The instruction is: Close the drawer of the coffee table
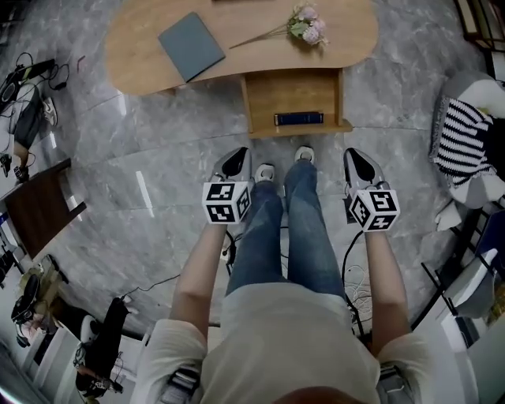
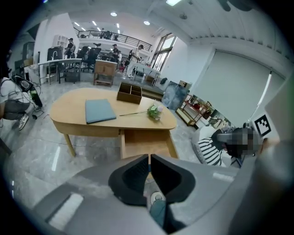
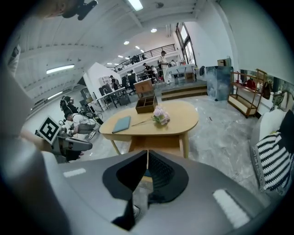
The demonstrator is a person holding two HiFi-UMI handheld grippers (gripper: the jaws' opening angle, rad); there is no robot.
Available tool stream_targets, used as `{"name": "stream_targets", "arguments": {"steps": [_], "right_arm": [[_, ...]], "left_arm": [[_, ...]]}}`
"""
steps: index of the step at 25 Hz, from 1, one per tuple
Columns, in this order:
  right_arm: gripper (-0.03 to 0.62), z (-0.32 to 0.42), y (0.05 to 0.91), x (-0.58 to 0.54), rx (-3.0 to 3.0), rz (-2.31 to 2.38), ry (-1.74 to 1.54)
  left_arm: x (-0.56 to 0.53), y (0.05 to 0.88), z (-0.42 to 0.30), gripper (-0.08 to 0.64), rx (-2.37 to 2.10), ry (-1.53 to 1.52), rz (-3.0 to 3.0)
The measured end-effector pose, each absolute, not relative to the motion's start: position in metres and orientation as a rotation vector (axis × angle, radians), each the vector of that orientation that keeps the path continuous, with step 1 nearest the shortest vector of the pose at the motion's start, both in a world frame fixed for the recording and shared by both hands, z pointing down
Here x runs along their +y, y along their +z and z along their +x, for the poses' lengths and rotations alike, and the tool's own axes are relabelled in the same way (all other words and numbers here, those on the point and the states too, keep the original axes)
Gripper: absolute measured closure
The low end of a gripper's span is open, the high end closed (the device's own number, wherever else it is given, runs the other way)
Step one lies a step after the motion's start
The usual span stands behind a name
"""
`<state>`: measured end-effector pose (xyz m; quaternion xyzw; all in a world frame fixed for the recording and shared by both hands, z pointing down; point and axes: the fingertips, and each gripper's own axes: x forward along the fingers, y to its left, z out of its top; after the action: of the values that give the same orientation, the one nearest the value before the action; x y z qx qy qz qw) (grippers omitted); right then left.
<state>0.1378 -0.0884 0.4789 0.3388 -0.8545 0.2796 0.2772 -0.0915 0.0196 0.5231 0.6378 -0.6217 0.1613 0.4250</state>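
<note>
Head view: both pairs of fingers are closed, empty. The left gripper (image 1: pixel 235 162) and right gripper (image 1: pixel 357 162) flank the person's legs (image 1: pixel 288 229), near the open drawer (image 1: pixel 292 95) under the tabletop (image 1: pixel 134 39). Best, I judge: set both tips squarely on the drawer front and push evenly, straight in.

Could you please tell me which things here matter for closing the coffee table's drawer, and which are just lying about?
For the job: drawer, pulled open; coffee table; left claw and right claw, both shut and empty.

Lying about: blue notebook, flowers and wooden box on the tabletop; dark book inside the drawer; striped cushion off to the side.
</note>
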Motion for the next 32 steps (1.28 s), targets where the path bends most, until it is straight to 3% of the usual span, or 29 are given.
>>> {"name": "stream_targets", "arguments": {"steps": [6,13,16,18,28,32], "right_arm": [[0.561,0.157,0.572,-0.098,-2.183,0.843,0.790],[0.530,0.177,0.666,-0.105,-2.056,0.766,0.691],[0.466,0.190,0.696,-0.110,-2.008,0.743,0.655],[0.457,0.201,0.714,-0.114,-1.973,0.733,0.614],[0.346,0.234,0.794,-0.126,-1.844,0.603,0.471],[0.339,0.228,0.808,-0.142,-1.839,0.588,0.475]], "left_arm": [[0.026,0.618,-0.091,0.546,-1.519,0.523,1.526],[0.041,0.700,-0.092,0.439,-1.453,0.677,1.481],[0.045,0.728,-0.089,0.356,-1.409,0.734,1.459],[0.045,0.745,-0.089,0.325,-1.389,0.774,1.452],[0.034,0.810,-0.093,0.308,-1.366,0.956,1.507],[0.021,0.821,-0.092,0.308,-1.364,1.010,1.535]]}}
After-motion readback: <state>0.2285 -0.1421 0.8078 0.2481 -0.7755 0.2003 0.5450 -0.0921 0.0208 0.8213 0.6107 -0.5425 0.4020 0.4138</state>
